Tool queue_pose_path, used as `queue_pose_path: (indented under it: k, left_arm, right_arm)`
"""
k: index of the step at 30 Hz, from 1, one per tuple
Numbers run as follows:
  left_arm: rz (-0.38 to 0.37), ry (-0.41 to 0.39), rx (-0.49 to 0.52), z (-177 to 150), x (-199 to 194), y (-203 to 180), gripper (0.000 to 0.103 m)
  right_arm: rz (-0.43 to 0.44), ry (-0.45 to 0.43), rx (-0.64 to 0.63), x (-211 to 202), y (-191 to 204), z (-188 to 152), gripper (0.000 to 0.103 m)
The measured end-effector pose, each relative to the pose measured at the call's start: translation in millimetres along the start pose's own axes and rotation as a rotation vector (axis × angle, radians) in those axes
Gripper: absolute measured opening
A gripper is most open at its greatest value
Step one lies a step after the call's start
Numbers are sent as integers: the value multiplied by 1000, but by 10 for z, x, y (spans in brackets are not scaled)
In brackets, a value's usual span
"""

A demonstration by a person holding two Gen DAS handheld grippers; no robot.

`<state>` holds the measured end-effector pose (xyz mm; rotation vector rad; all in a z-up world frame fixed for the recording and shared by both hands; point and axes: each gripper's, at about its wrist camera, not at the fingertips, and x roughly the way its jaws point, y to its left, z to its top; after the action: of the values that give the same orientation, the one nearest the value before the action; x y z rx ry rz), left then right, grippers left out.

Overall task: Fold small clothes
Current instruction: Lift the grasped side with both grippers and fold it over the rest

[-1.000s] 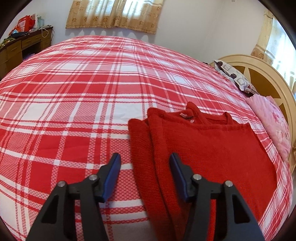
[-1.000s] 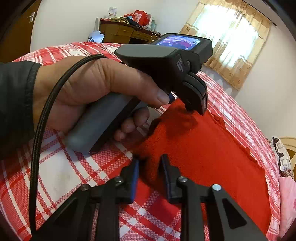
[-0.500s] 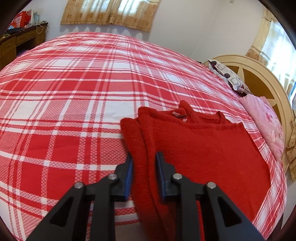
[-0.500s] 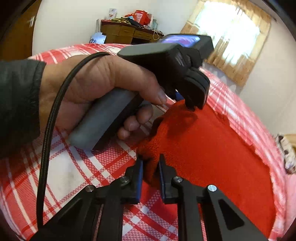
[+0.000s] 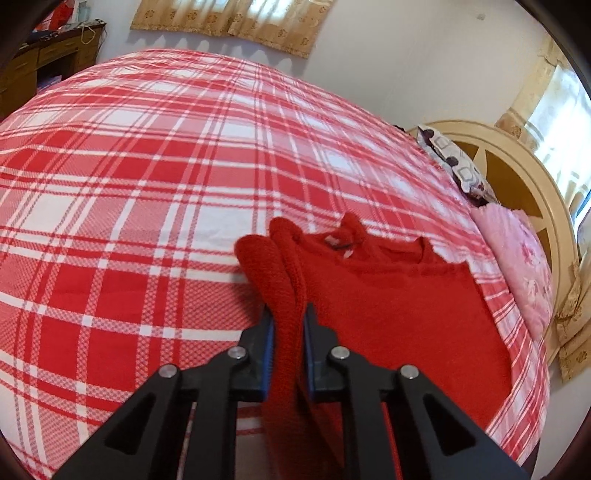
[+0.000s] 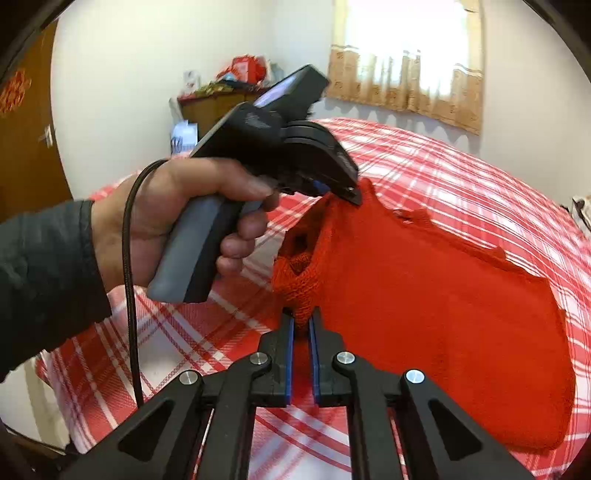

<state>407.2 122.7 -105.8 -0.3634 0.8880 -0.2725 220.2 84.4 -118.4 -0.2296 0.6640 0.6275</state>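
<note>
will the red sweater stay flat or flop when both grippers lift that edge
Likely floppy: the red sweater already sags in soft folds between the left gripper and right gripper. The thick knit probably grips the pads rather than slipping. The rest would likely drag across the plaid bedspread.

Sweater (image 5: pixel 388 306) on bed (image 5: pixel 147 177); pillows (image 5: pixel 517 258) beyond

Red knit sweater (image 5: pixel 388 306), red-and-white plaid bedspread (image 5: pixel 147 177), pink floral pillow (image 5: pixel 517 258), tan patterned curtains (image 5: pixel 236 14)
</note>
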Motion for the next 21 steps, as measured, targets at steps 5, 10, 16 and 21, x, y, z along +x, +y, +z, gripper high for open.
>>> queue_pose_path:
  k: [5,10,16,21]
  left_arm:
    - [-8,-21,-9,96,-112,-231,14]
    - [-16,-44,28,213,-175,-606,14]
    - [-51,-54,80,319,-130,-1062,14]
    - [-69,-43,120,331,-33,-1357,14]
  right_arm:
    - [-2,-43,65,-246,-309,-5,6]
    - [-4,-79,137,-468,-598,-59,6]
    - [2,-94,217,-608,-873,-164,6]
    - [-6,-96,269,-695,-1125,-251,6]
